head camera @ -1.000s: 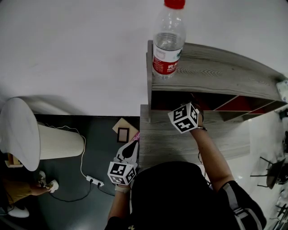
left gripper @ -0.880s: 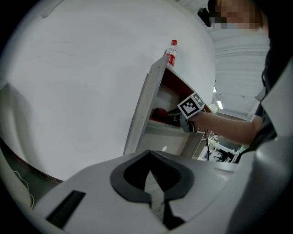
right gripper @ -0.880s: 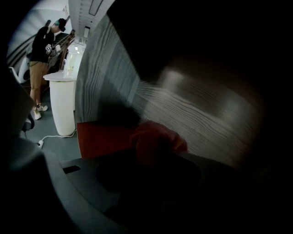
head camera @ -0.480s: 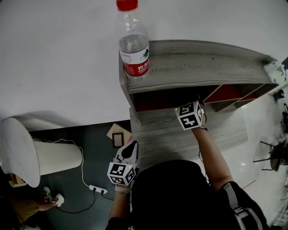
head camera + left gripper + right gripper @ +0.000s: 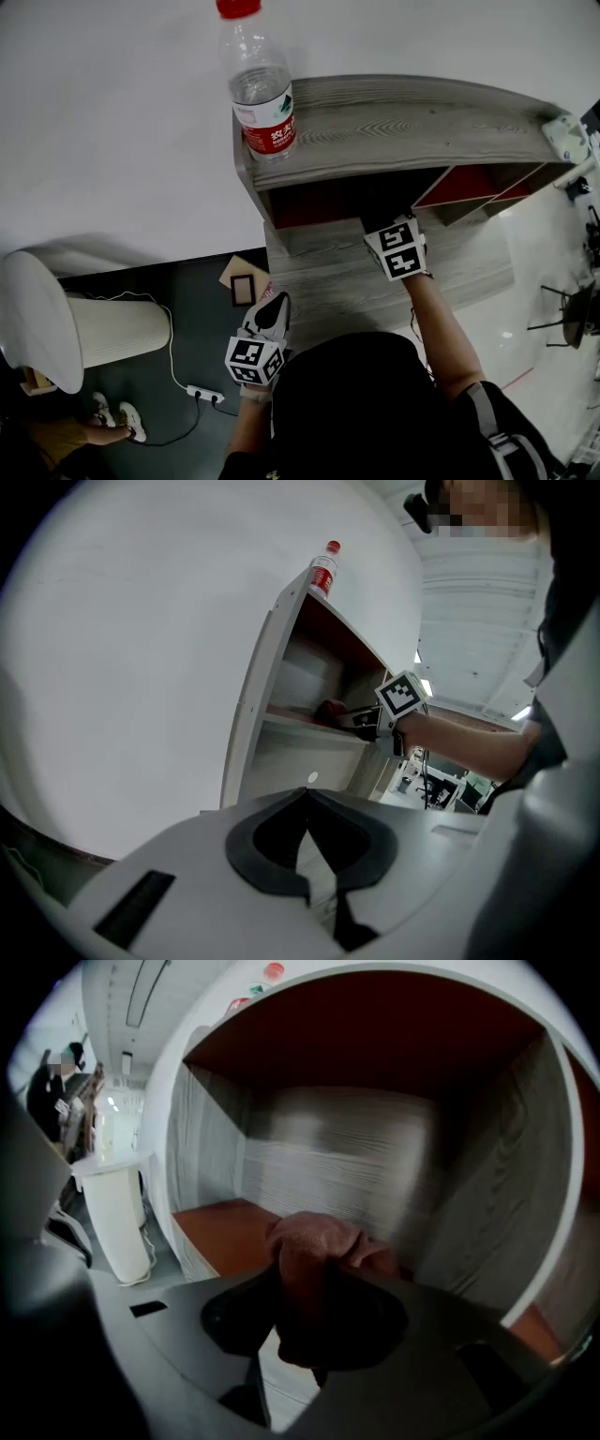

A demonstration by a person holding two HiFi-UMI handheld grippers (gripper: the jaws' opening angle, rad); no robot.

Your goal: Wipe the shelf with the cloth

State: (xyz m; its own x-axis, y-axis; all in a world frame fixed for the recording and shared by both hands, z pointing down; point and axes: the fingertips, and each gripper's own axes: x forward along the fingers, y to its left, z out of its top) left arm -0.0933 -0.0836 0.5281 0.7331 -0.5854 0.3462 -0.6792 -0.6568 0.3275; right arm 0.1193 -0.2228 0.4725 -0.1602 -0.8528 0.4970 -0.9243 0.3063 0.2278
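A grey wooden shelf [image 5: 394, 131] with red-brown insides stands against a white wall. My right gripper [image 5: 386, 223] reaches into its upper compartment, tips hidden in the dark there. In the right gripper view the right gripper [image 5: 314, 1274] is shut on a bunched reddish-brown cloth [image 5: 314, 1241]; its jaws have just been closing on it. The cloth hangs just above the compartment's red-brown floor [image 5: 225, 1227]. My left gripper [image 5: 275, 302] is held low by the shelf's left end, shut and empty. The left gripper [image 5: 307, 794] looks towards the shelf [image 5: 281, 667] and the cloth [image 5: 330, 710].
A clear water bottle [image 5: 258, 89] with a red cap and label stands on the shelf top's left end. On the dark floor to the left are a white ribbed cylinder [image 5: 103, 323], a power strip [image 5: 202, 394] and a small brown box [image 5: 246, 281]. A lower shelf board [image 5: 375, 281] juts out below.
The right gripper with the cloth has moved to the right along the compartment and rolled. The whole view has swung, so the bottle and shelf sit further left. The left gripper has barely moved.
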